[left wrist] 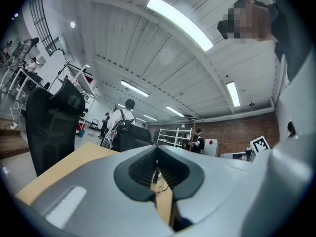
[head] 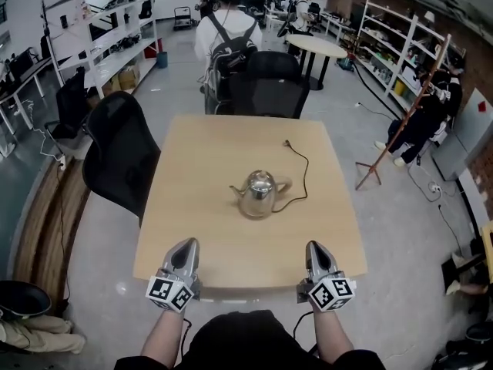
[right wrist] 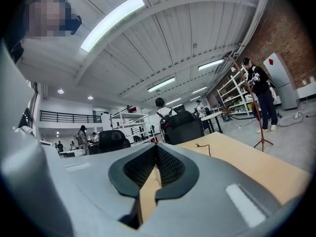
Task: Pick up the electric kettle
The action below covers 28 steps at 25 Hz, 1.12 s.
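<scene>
A shiny steel electric kettle stands near the middle of the light wooden table, spout to the left, its black cord trailing to the far right. My left gripper hovers over the table's near edge at the left, shut with nothing in it. My right gripper sits level with it at the right, also shut and empty. Both are well short of the kettle. In the left gripper view a sliver of the kettle shows beyond the closed tips. The right gripper view shows shut tips and the cord's plug.
A black office chair stands at the table's left side, another black chair at the far end. A person with a backpack stands behind it. A wooden stand leans at the right. Shelving lines both walls.
</scene>
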### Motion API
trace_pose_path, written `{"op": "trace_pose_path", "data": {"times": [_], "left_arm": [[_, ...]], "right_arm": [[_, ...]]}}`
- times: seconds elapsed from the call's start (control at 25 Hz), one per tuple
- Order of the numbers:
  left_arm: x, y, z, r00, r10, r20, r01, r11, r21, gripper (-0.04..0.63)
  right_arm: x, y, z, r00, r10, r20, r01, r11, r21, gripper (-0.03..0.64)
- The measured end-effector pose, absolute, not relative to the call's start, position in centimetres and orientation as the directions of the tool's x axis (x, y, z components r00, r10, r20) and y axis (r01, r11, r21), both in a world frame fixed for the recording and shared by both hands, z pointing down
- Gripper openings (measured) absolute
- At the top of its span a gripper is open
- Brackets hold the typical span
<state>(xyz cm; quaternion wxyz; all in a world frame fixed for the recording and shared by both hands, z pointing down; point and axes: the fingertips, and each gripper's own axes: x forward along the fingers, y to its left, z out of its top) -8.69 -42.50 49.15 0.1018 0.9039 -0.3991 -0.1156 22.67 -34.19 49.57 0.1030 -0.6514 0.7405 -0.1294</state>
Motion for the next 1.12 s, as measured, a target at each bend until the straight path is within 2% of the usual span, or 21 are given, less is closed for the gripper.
{"op": "trace_pose_path", "data": {"times": [0.44,0.68,1.12], "left_arm": [[-8.0,-42.7,52.1,0.658,-0.752,-0.048,-0.719,-0.645,0.259,0.000],[-7.0,-43.9,52.4,0.665,-0.746,-0.022,-0.719,-0.648,0.252,0.000],[-4.8,-47.5,54.5,0.657,-0.753,0.039,-0.734,-0.628,0.258,0.000]], "right_arm": [[22.5,-35.5,51.8,-0.149,-0.986,0.076,-0.934,0.115,-0.337,0.002],[21.6,-37.9,51.8,-0.173,-0.979,0.105,-0.966,0.148,-0.209,0.002],[24.2,-41.6,53.0,-0.158,-0.976,0.149,-0.971,0.126,-0.203,0.002]]}}
